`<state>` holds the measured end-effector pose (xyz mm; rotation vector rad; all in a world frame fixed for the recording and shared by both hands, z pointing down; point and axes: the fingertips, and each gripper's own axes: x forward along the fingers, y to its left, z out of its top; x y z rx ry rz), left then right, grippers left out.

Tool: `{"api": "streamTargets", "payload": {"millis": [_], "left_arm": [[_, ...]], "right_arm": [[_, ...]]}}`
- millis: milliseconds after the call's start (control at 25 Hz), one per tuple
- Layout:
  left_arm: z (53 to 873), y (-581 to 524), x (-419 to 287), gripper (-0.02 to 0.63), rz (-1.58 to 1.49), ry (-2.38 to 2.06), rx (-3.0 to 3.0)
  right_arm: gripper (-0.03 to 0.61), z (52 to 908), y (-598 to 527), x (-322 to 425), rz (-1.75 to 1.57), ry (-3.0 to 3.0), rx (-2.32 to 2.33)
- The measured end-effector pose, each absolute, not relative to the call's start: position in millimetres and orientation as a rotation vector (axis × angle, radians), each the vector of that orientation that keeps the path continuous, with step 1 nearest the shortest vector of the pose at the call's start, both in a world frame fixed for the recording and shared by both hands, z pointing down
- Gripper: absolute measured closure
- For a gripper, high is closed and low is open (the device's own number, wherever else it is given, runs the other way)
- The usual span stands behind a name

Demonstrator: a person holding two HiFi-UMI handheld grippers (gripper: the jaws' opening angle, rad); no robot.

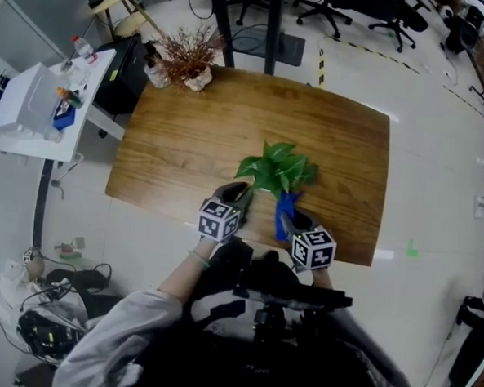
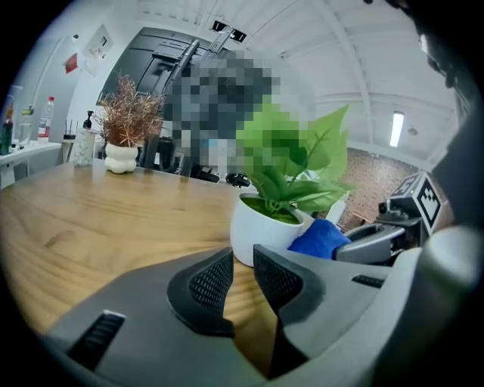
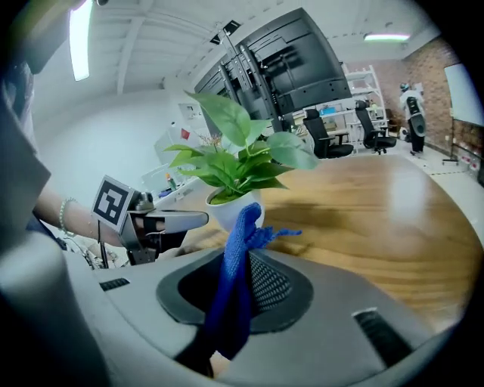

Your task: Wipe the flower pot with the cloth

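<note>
A green plant [image 1: 276,168] stands in a white flower pot [image 2: 261,227] near the front edge of the wooden table [image 1: 196,137]; in the head view its leaves hide the pot. My right gripper [image 3: 240,264] is shut on a blue cloth [image 3: 238,257], held upright just in front of the pot [image 3: 231,212]. From above, the cloth [image 1: 285,209] lies against the plant's right side. My left gripper [image 2: 243,261] sits low at the pot's left, apart from it, jaws a narrow gap apart with nothing between them.
A dried plant in a white vase [image 1: 190,59] stands at the table's far left corner. A white side table [image 1: 43,103] with bottles is off to the left. Office chairs stand on the floor beyond the table.
</note>
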<state>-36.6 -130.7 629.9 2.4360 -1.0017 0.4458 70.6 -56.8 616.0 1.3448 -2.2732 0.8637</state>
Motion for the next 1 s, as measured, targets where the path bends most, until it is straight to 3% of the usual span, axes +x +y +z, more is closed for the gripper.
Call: {"api": "streamTargets", "payload": {"millis": [1000], "left_arm": [[598,-56,-21,0.537,0.359,-1.080,2.463]], "right_arm": [[0.491,590,-28,93,0.783,-2.307,1.479]]}}
